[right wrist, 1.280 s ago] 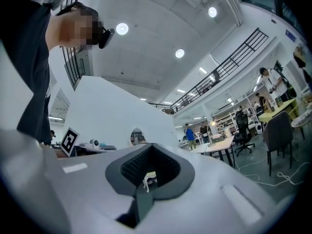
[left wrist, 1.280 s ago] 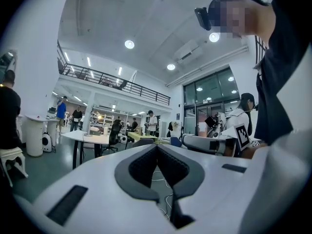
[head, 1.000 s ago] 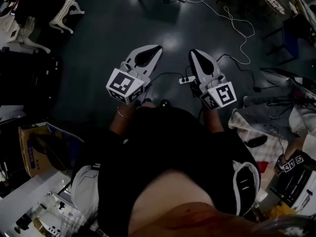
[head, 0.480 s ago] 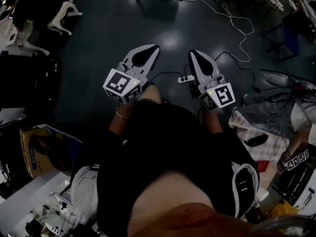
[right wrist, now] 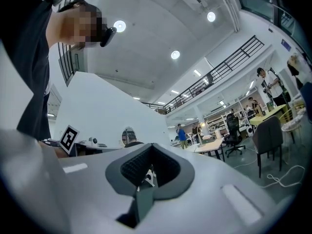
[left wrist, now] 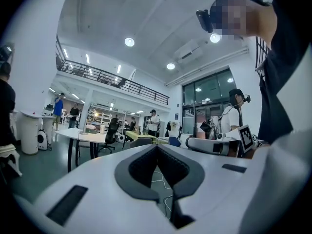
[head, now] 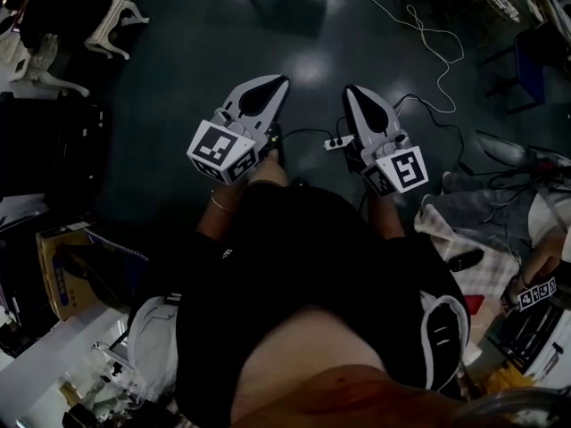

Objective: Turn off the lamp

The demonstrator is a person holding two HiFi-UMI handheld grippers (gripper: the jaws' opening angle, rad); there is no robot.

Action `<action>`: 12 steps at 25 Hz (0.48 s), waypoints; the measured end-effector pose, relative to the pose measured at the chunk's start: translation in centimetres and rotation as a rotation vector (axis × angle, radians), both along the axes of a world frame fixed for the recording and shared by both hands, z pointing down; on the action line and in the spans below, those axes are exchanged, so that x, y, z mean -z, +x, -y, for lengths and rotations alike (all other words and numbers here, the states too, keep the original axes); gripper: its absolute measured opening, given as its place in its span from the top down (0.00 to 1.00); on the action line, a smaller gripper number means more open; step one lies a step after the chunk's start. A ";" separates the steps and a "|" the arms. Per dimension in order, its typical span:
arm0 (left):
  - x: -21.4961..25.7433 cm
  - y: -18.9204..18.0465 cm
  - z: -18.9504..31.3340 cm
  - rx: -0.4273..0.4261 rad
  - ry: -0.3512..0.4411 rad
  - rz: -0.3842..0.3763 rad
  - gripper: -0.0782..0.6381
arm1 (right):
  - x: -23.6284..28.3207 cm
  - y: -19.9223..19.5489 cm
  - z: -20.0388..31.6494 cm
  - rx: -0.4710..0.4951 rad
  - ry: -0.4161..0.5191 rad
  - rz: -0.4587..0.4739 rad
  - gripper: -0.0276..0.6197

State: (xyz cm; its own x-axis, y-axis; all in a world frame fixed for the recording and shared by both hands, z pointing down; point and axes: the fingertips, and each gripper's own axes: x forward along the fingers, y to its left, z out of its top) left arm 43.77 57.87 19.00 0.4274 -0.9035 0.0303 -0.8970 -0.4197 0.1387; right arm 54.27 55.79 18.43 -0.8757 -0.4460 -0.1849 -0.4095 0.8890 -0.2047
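I cannot pick out a lamp in any view. In the head view the person holds both grippers level in front of the body, above a dark floor. My left gripper (head: 277, 81) has its jaws together with nothing between them. My right gripper (head: 351, 91) is the same, shut and empty. In the left gripper view the left gripper (left wrist: 157, 146) points across a large hall, its tips meeting. The right gripper (right wrist: 151, 146) in its own view also shows its tips meeting. Each gripper's marker cube shows in the other's view, at the right (left wrist: 247, 138) and at the left (right wrist: 68, 138).
A white power strip (head: 336, 143) lies on the floor between the grippers, with a black lead. A white cable (head: 428, 38) winds across the floor at upper right. White chairs (head: 111, 25) stand at upper left, a cardboard box (head: 62, 270) at left. Tables (left wrist: 78, 136) and several people fill the hall.
Both grippers have shifted slightly together, away from the body. Their jaws have stayed shut.
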 end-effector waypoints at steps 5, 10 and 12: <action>-0.5 -2.1 1.4 0.008 -0.006 0.003 0.88 | -0.1 -2.1 1.2 0.009 0.002 0.001 0.96; -0.4 -3.2 3.6 -0.009 0.004 -0.011 0.88 | 0.4 -3.0 2.9 -0.005 -0.012 0.037 0.96; -0.5 -3.5 4.5 -0.019 0.003 -0.010 0.88 | 0.5 -3.5 3.8 -0.010 -0.012 0.034 0.96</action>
